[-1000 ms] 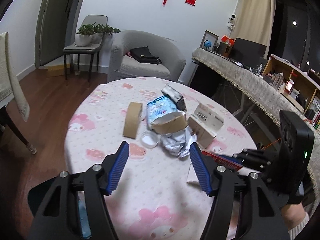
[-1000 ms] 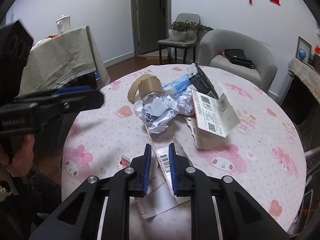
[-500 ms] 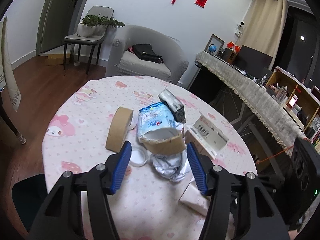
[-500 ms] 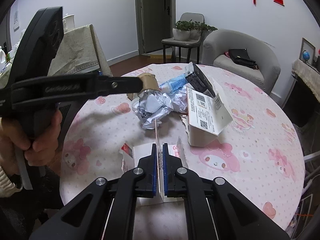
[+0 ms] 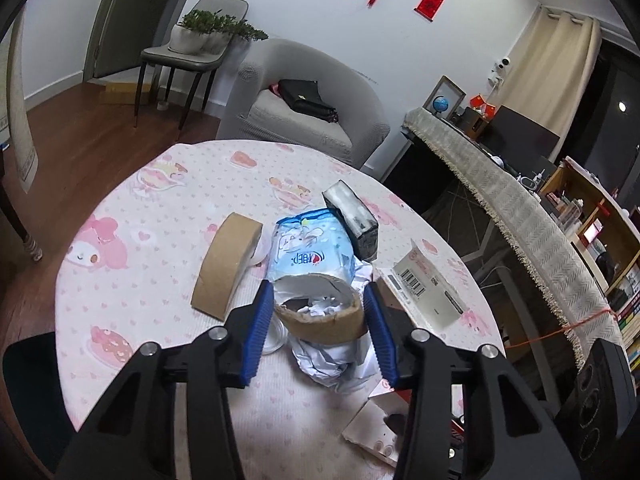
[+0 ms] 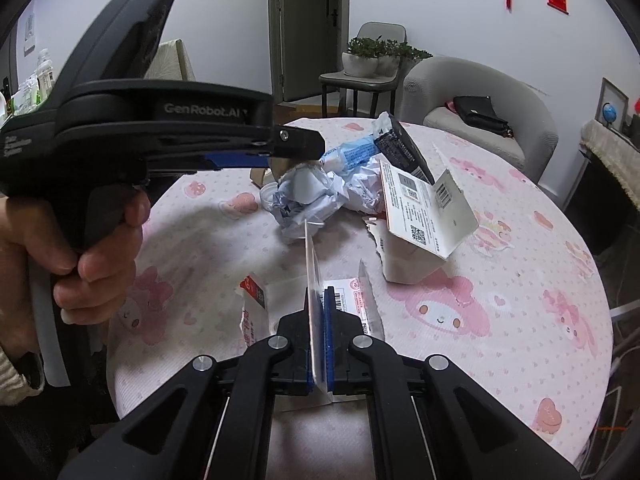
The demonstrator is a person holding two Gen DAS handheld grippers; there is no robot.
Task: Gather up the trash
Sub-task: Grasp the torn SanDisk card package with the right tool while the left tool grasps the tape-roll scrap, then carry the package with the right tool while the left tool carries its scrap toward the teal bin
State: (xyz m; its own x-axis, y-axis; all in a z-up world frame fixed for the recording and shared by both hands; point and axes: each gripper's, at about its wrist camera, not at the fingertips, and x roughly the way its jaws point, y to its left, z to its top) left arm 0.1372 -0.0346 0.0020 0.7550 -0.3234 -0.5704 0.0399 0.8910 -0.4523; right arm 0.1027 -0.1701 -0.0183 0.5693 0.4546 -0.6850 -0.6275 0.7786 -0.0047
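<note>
Soft, even indoor light, slightly dim. Strong fisheye bending with black vignette in every corner. A soft shadow falls on the round pink-patterned bench (image 6: 224,240) at left; focus stays fairly sharp.

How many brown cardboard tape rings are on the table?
2: one brown cardboard ring lies left of the pile; the other sits between the closing left gripper pads. Others may be hidden.

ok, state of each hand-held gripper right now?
Left hand-held gripper: closing around the torn brown cardboard ring, not clamped yet.
Right hand-held gripper: shut on the thin clear plastic sheet.
</note>
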